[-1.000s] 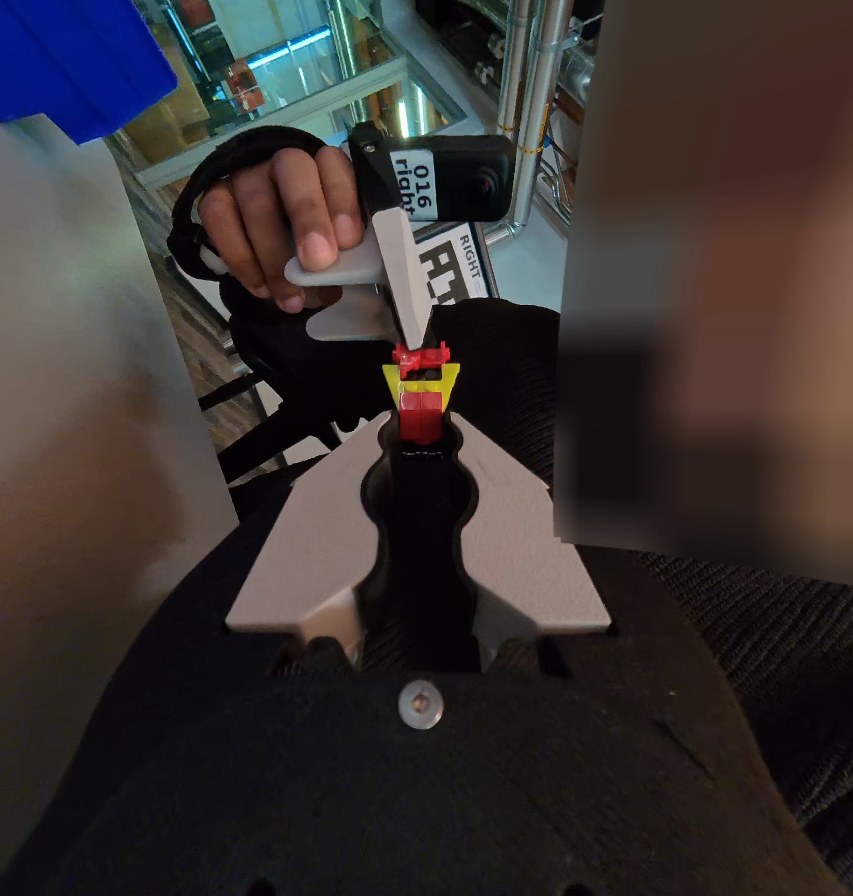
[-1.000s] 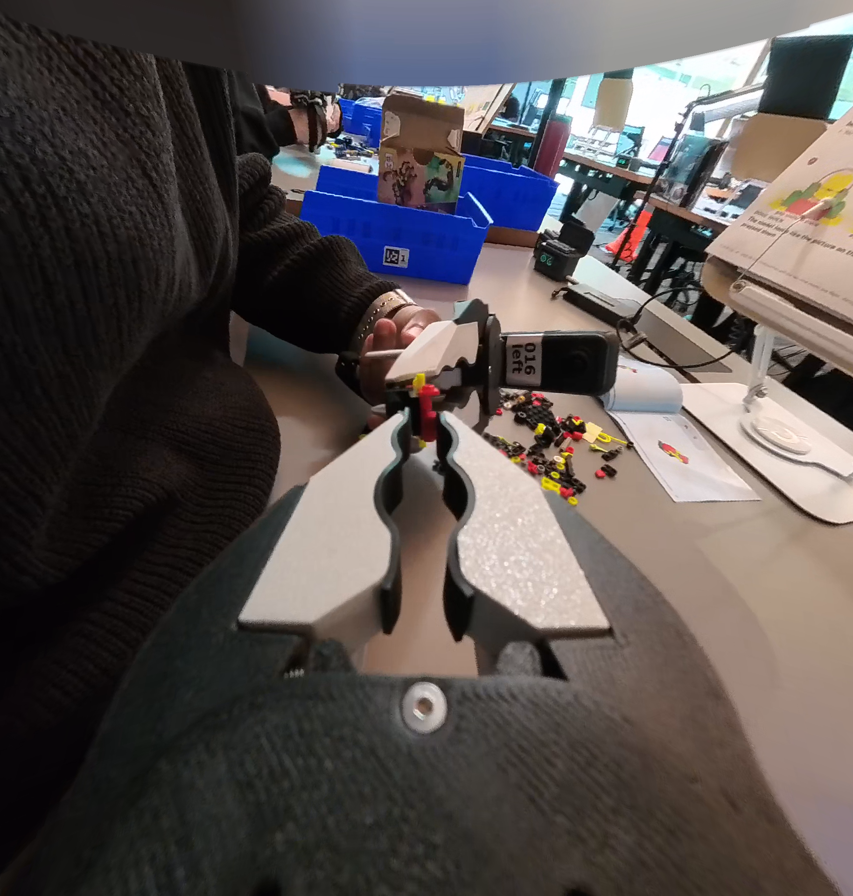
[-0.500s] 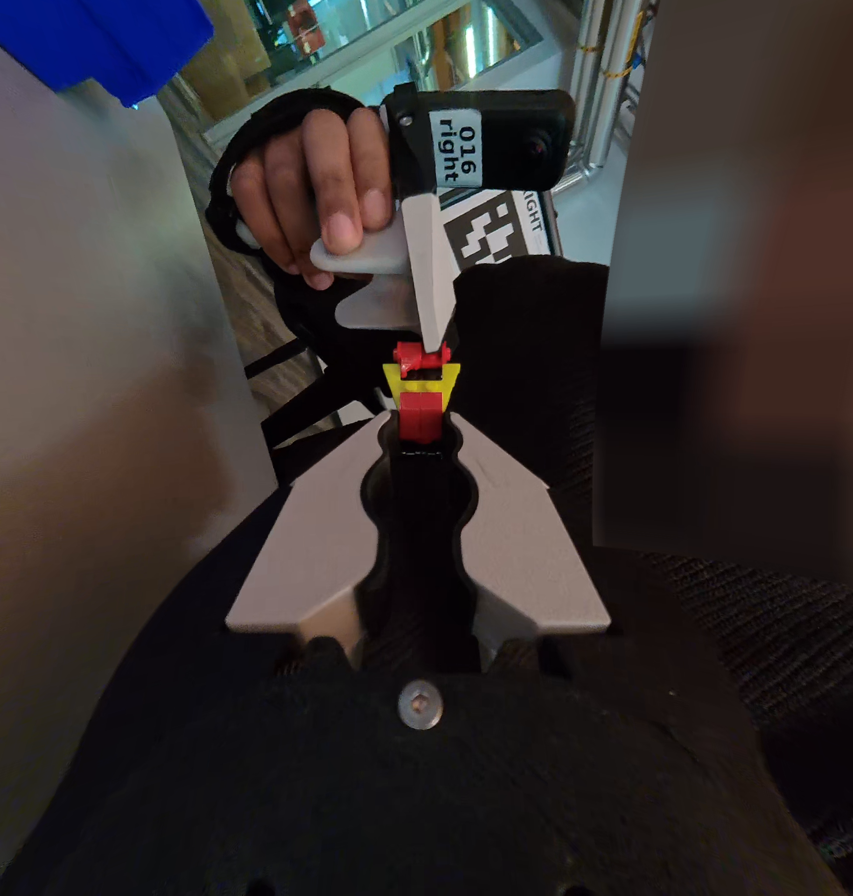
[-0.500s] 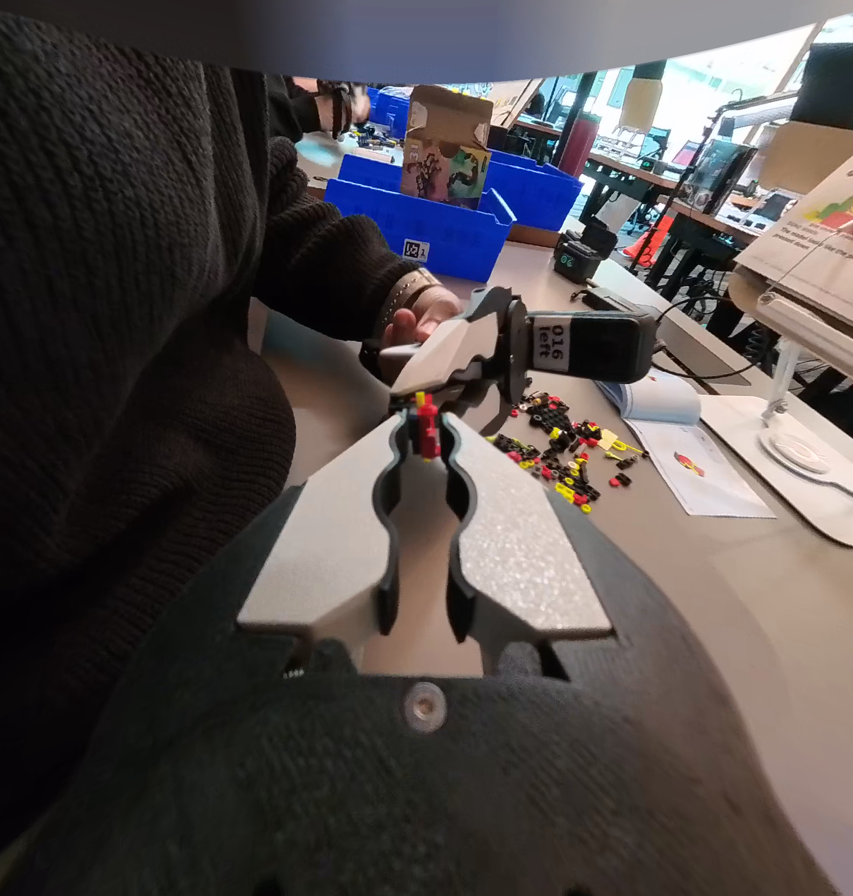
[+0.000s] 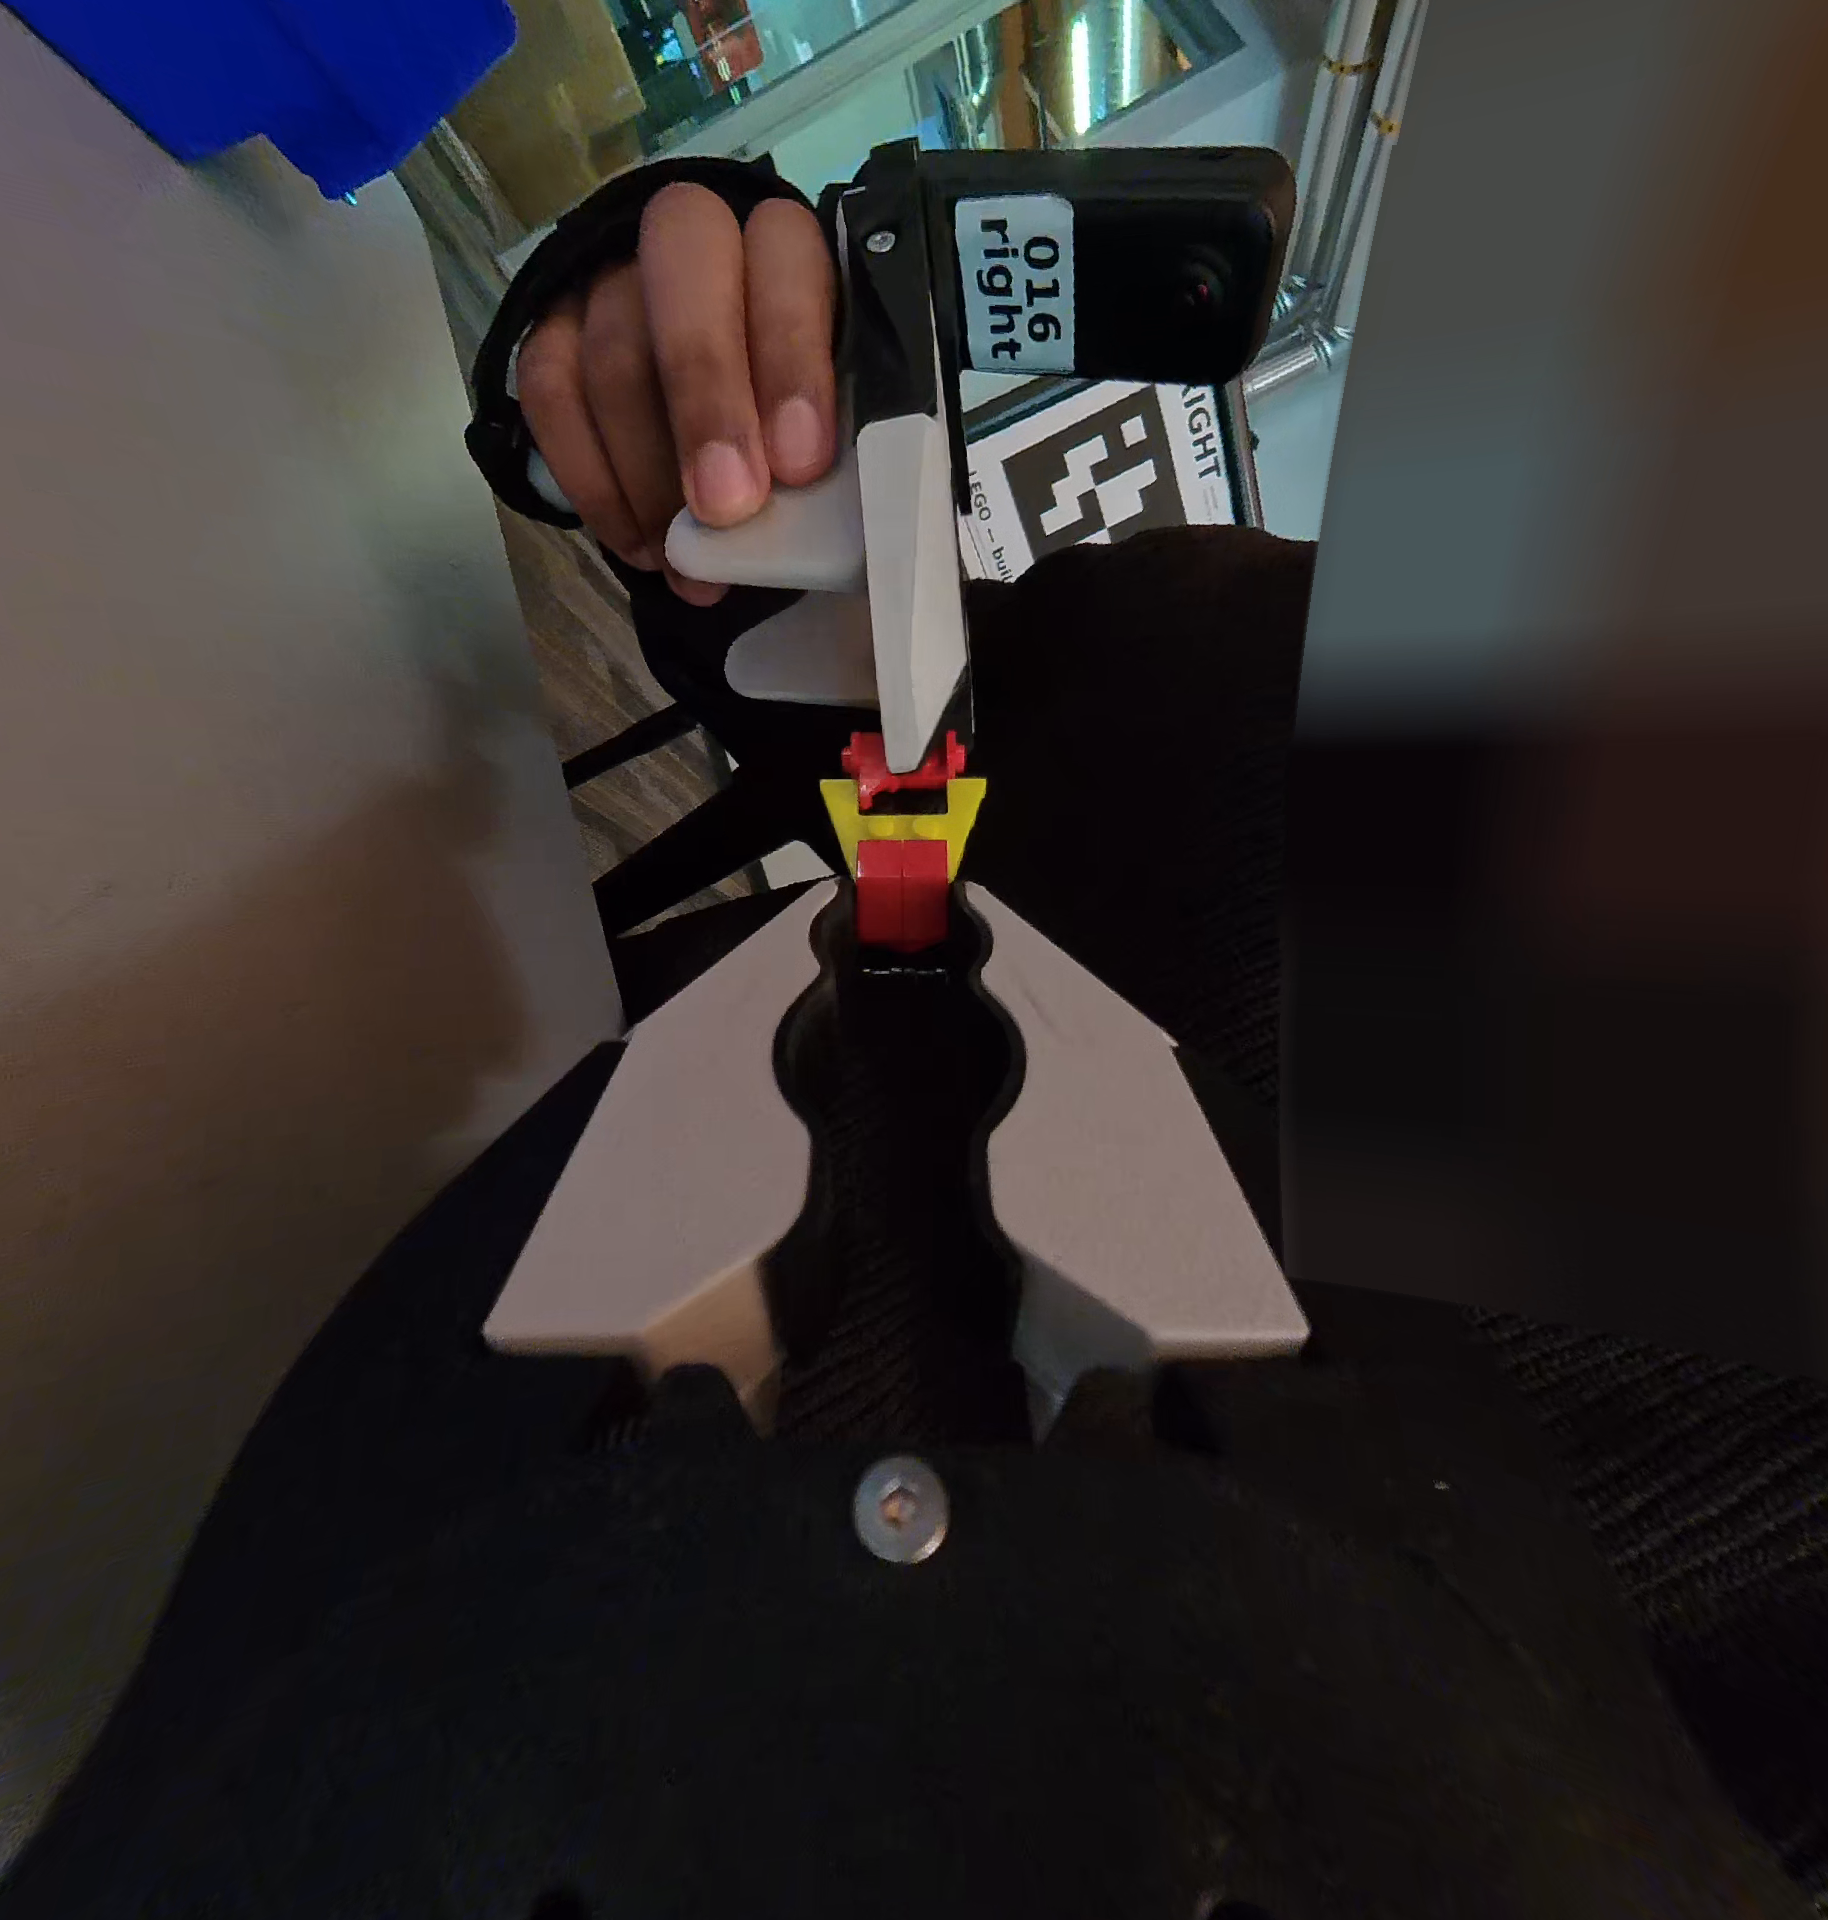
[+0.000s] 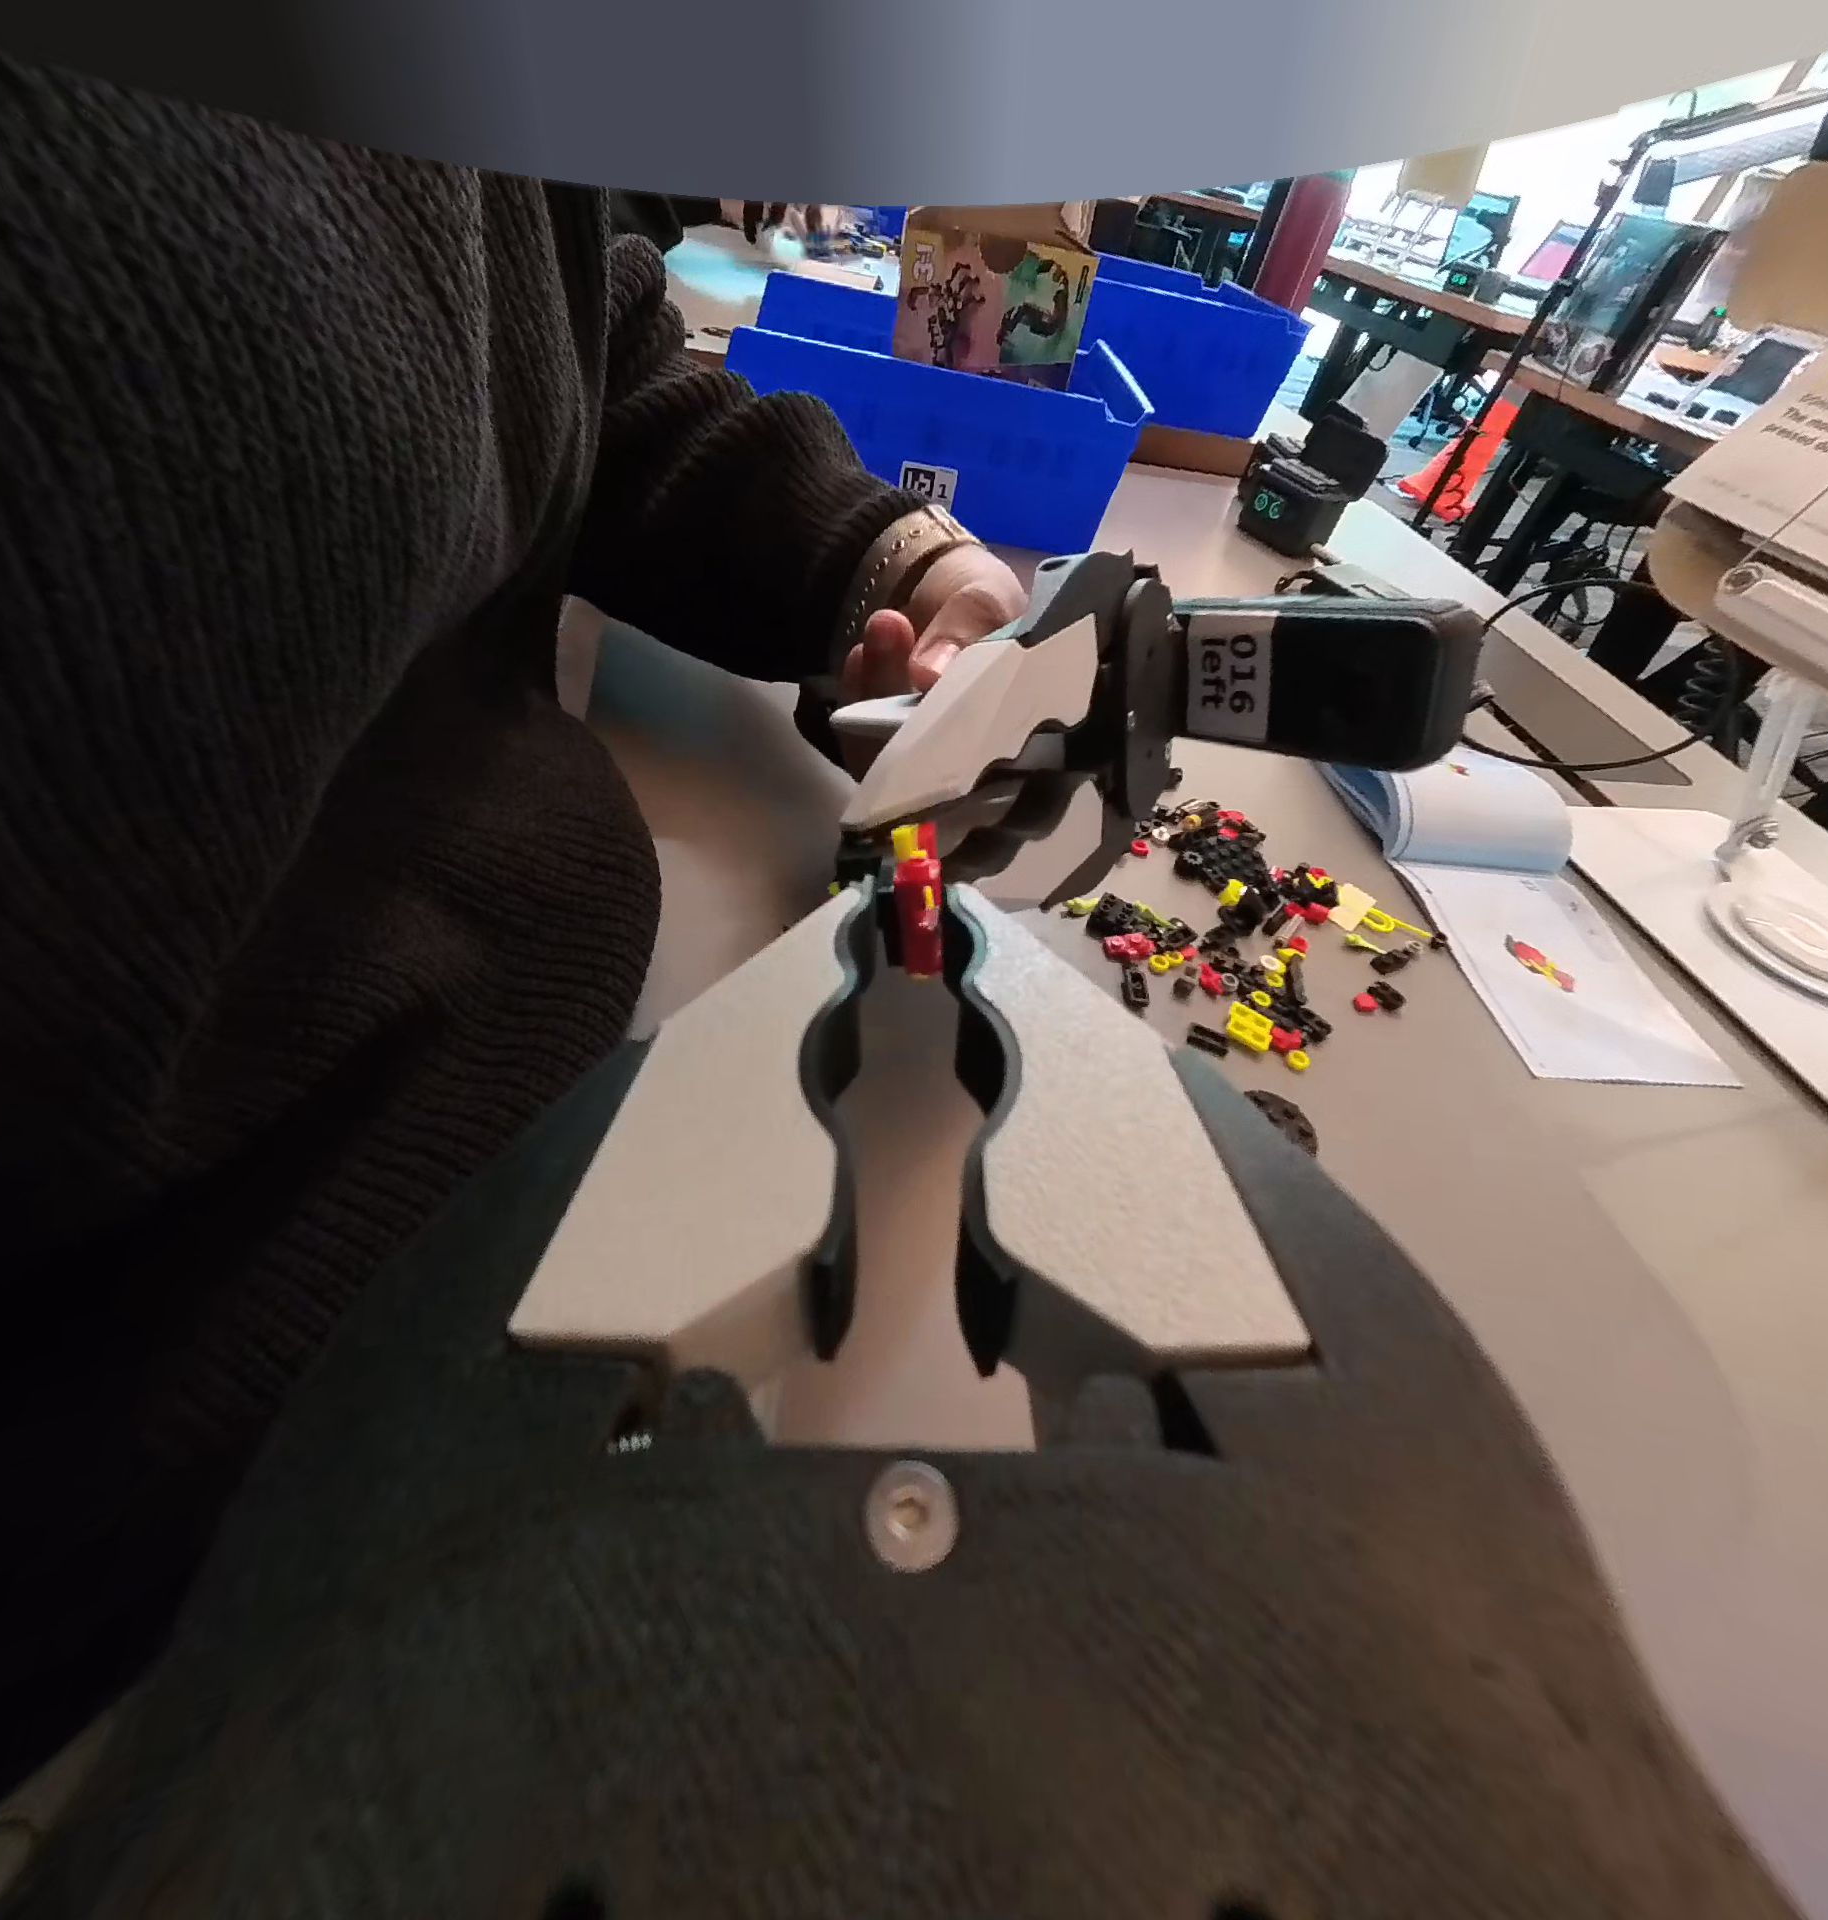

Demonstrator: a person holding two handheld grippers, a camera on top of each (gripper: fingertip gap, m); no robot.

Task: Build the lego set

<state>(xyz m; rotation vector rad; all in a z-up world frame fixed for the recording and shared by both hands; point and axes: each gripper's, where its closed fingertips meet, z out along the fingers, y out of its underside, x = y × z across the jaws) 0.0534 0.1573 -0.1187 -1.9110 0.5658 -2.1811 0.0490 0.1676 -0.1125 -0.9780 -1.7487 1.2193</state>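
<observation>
In the left wrist view my left gripper [image 5: 902, 906] is shut on a small red and yellow lego assembly [image 5: 905, 831], held in the air in front of a dark sweater. My right gripper [image 5: 915, 756] comes down from above, and its tips meet a small red piece [image 5: 868, 756] on top of the assembly. In the right wrist view my right gripper [image 6: 910, 906] is closed around the red piece [image 6: 915, 920]. The left gripper [image 6: 874, 823] holds the assembly from the far side there. Most of the assembly is hidden between the fingers.
A pile of loose black, red and yellow lego pieces [image 6: 1242, 935] lies on the grey table [image 6: 1512, 1195], beside an open instruction booklet [image 6: 1533, 925]. Blue bins [image 6: 993, 436] stand at the back. A white stand base [image 6: 1793, 925] is at the right. The person's dark sweater [image 6: 266, 727] fills the left. Less than 4 cm separates the two grippers' tips.
Both grippers keep their hold. The right gripper has swung more upright over the assembly and looms closer in the left wrist view. The pair has shifted slightly over the table.
</observation>
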